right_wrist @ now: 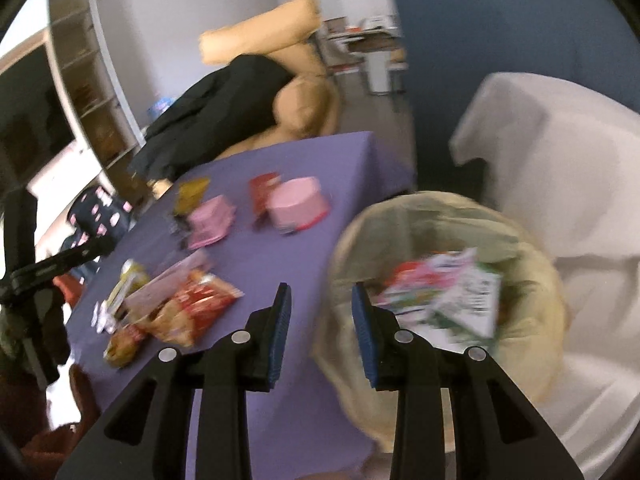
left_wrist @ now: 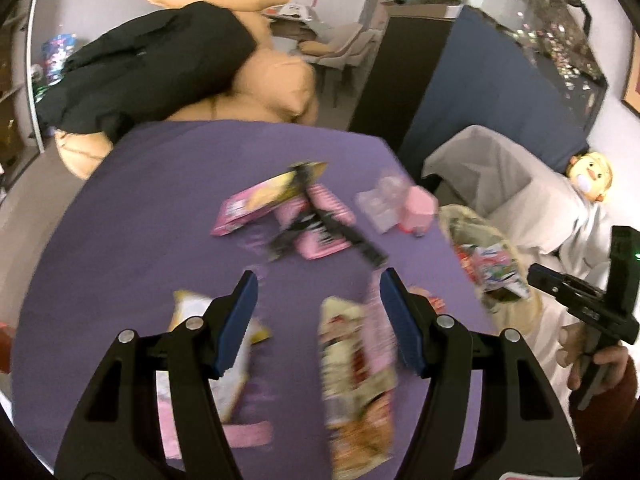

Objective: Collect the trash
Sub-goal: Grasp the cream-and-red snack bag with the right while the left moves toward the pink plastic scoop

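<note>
Both tools empty. Left tool spread wide above the purple worktop, poised over a crumpled snack wrapper lying between and below its jaws, not yet touched. Right tool parted with nothing between, hanging by the rim of the lined bin just beside the worktop's edge; a colourful packet already inside. More litter scattered further off: pink boxes, a red packet. Likely trouble: thin, slippery film sliding out from a shallow pinch, or several overlapping wrappers dragged along and spilling off the edge short of the bin.
</note>
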